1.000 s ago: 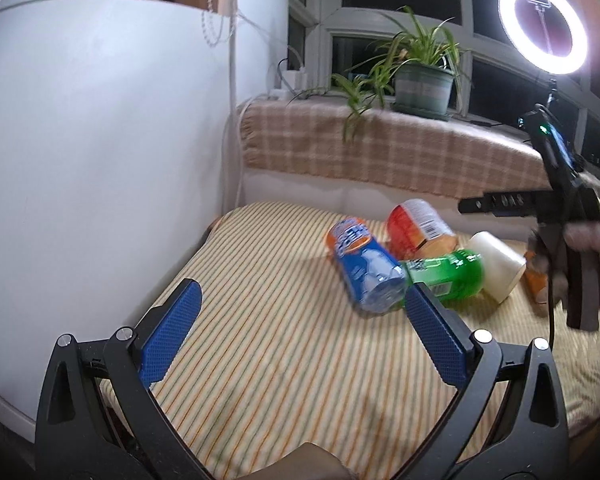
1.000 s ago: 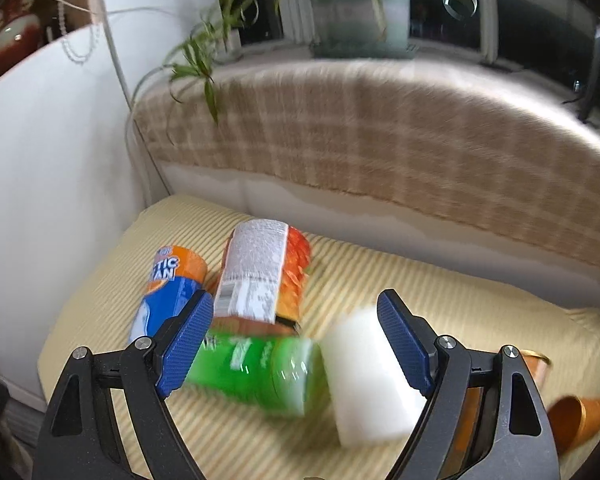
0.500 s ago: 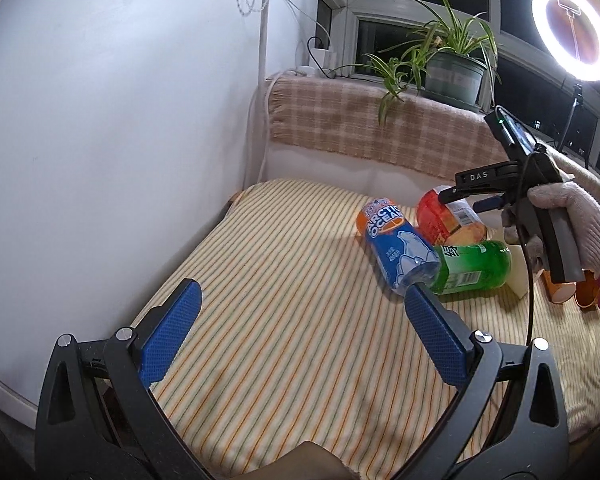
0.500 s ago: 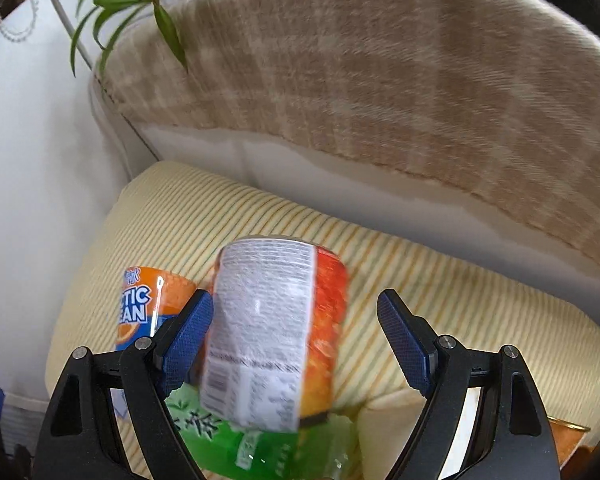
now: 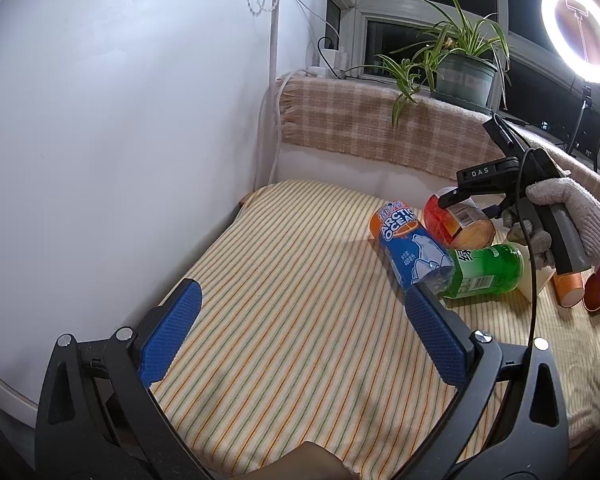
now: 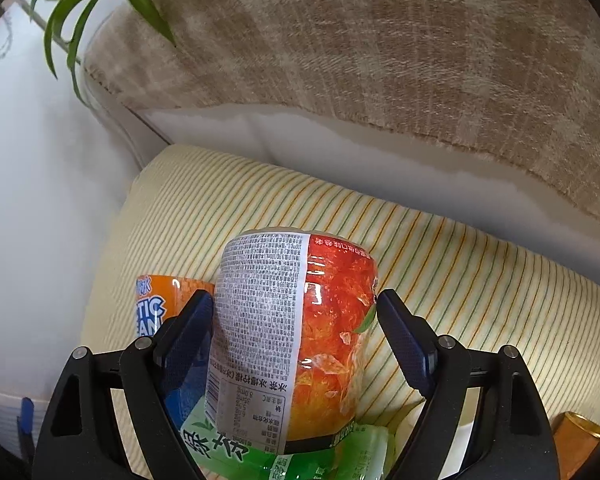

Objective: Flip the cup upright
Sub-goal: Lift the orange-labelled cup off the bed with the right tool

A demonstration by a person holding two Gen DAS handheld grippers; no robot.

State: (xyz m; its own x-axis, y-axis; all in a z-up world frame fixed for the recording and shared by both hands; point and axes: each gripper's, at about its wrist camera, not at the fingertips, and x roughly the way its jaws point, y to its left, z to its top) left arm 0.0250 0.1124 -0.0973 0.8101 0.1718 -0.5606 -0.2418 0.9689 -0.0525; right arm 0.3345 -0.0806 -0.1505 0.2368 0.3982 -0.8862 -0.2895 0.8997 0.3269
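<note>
Several cups lie on their sides on a striped cushion (image 5: pixel 284 320): an orange-red cup (image 6: pixel 296 340) with a white label, a blue Arctic Ocean cup (image 5: pixel 410 250), a green cup (image 5: pixel 484 270) and a white cup (image 5: pixel 534 284). My right gripper (image 6: pixel 296 312) straddles the orange-red cup with its jaws open; the left pad sits at the label, the right pad is slightly off the cup's side. It also shows in the left wrist view (image 5: pixel 460 198) over that cup (image 5: pixel 456 222). My left gripper (image 5: pixel 300 332) is open and empty, well short of the cups.
A white wall (image 5: pixel 120 140) borders the cushion on the left. A plaid-covered ledge (image 5: pixel 380 128) with a potted plant (image 5: pixel 460 72) runs behind. Small orange cups (image 5: pixel 568 288) lie at the right. A ring light (image 5: pixel 580 32) stands at the back right.
My right gripper has moved forward and down, from over the white and green cups to around the orange-red cup. My left gripper has drawn back and turned left.
</note>
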